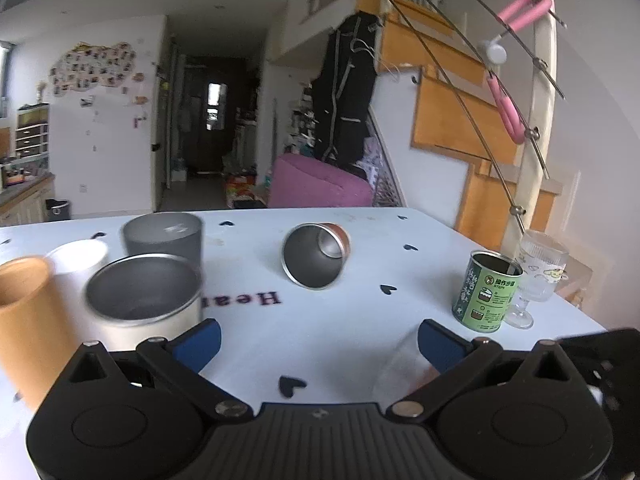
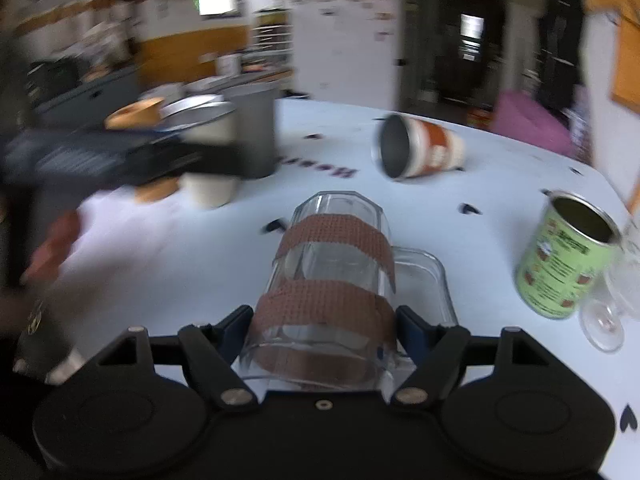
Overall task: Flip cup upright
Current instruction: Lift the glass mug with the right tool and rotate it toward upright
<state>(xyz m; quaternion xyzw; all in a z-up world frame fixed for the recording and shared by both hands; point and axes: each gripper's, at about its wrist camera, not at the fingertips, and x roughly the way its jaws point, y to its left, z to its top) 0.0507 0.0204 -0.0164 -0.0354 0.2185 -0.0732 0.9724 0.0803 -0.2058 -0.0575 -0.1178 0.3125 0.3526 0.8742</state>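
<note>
Clear glass, wrapped in two brown bands: that is the mug [image 2: 332, 280] my right claw [image 2: 320, 330] has closed on, one blue pad on each side of its body near the closer end. The mug lies tipped over, far end pointing away from me, handle [image 2: 424, 280] sticking out to the right, above the pale bench [image 2: 460, 208]. I cannot tell whether it touches the bench or hangs just over it.

I'll place everything else from the green can [image 1: 486, 292]. It stands upright and open-topped near the bench's right edge, well right of the mug. A stemmed glass [image 1: 536, 276] stands just beside the can, on its right. Left of the can and farther back, an orange-and-white steel cup [image 1: 314, 254] lies on its side, mouth turned towards me.

Far left of the can a cluster of upright vessels crowds together: a grey tumbler [image 1: 164, 238], a wide steel pot [image 1: 146, 300] in front of it, a white cup [image 1: 78, 256] and a tan tube [image 1: 28, 320] at the left edge. Between that cluster and the lying steel cup, dark lettering [image 1: 244, 300] is printed on the bench, and small black hearts [image 1: 292, 386] are scattered over the surface.

My left claw [image 1: 320, 344] is spread wide above the bench, left of the can, with nothing between its blue pads [image 1: 200, 340].
</note>
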